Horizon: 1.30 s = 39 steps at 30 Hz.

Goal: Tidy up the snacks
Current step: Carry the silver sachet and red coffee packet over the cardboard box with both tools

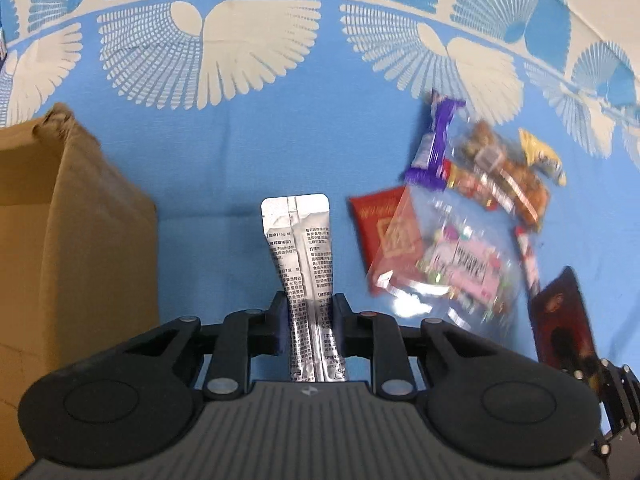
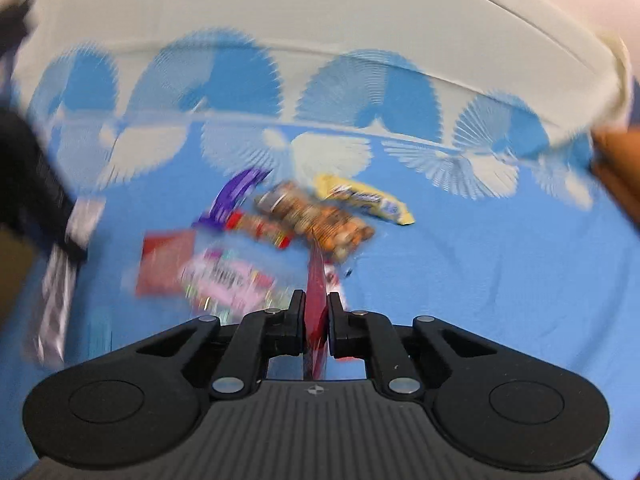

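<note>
Pinching a silver sachet [image 1: 301, 276] upright between its fingers [image 1: 276, 322], the left gripper [image 1: 307, 320] is hovering just beside the cardboard box [image 1: 68, 248], while the right gripper [image 2: 315, 322] is clamping a thin dark-red packet [image 2: 316, 312] edge-on. Judging by the task, both snacks are heading for the box, so the left should be clearing the box's rim before letting go, with the right waiting its turn. Remaining snacks [image 1: 472, 216] are lying heaped on the blue-patterned surface [image 1: 248, 152]. Only the left view is showing the box wall sharply and the red packet's printed face [image 1: 564, 320]; the right view, badly blurred, is revealing the yellow wrapper [image 2: 364, 198] behind the heap.
</note>
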Available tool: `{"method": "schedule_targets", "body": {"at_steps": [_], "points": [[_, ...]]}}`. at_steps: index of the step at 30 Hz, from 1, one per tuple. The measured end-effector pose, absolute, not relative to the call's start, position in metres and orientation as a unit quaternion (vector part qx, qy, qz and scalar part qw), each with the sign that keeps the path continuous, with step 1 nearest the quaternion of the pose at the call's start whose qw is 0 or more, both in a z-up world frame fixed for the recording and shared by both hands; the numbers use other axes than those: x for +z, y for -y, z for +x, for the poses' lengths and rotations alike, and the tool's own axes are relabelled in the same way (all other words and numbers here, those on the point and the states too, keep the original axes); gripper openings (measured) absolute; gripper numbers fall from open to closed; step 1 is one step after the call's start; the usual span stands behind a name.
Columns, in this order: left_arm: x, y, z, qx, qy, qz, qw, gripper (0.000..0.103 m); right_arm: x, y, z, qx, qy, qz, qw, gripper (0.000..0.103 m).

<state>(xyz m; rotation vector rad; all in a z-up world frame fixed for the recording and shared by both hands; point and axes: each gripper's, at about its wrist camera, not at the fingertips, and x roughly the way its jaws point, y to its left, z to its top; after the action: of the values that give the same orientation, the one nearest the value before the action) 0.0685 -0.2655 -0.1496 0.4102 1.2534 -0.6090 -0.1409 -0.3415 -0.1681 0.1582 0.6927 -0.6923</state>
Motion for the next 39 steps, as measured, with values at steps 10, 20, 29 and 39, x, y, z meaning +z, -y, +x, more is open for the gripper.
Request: {"method": "schedule_targets", "body": {"at_steps": [10, 20, 29, 39], "points": [[-0.137, 0.242, 0.047, -0.304, -0.560, 0.200, 0.745, 0.025, -0.166, 0.287, -0.141, -0.301, -0.340, -0.040, 0.890, 0.012], [-0.055, 0.181, 0.027, -0.367, -0.533, 0.131, 0.751, 0.025, -0.096, 0.267, -0.169, -0.311, -0.264, 0.100, 0.907, 0.012], [0.016, 0.081, -0.008, -0.400, -0.491, 0.114, 0.766, 0.025, -0.043, 0.198, -0.198, -0.267, -0.239, 0.164, 0.919, 0.012], [0.024, -0.068, -0.021, -0.329, -0.495, 0.110, 0.796, 0.025, 0.004, 0.072, -0.201, -0.135, -0.261, 0.162, 0.942, 0.012]]}}
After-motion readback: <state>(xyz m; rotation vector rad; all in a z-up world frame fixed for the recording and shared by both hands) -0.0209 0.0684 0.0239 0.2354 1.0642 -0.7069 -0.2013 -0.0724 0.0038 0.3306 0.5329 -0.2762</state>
